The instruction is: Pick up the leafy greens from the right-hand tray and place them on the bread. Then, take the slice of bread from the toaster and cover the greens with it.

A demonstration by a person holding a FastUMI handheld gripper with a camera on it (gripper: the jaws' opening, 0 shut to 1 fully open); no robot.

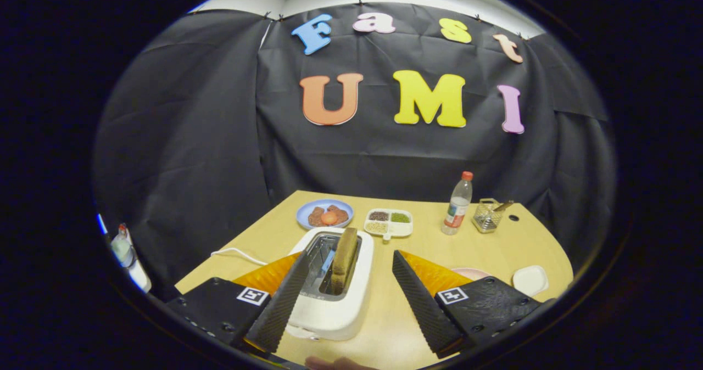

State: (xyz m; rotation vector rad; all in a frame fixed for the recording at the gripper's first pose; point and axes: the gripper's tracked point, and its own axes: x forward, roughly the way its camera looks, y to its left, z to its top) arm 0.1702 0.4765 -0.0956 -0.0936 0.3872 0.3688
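Gripper (350, 298) is hovering wide open at lower centre, holding nothing, its fingers flanking the white toaster (331, 287), where the bread slice (344, 260) is standing upright in the slot; no legible writing.

The gripper (350, 296) has two long wedge-shaped fingers (423, 304) whose inner faces carry a fine ribbed texture. Each finger sits on a chunky matte body (483, 304) with a rough surface, small screws along its edge, and a square white tag (451, 295) printed with a blocky pattern. The fingers stand wide apart.
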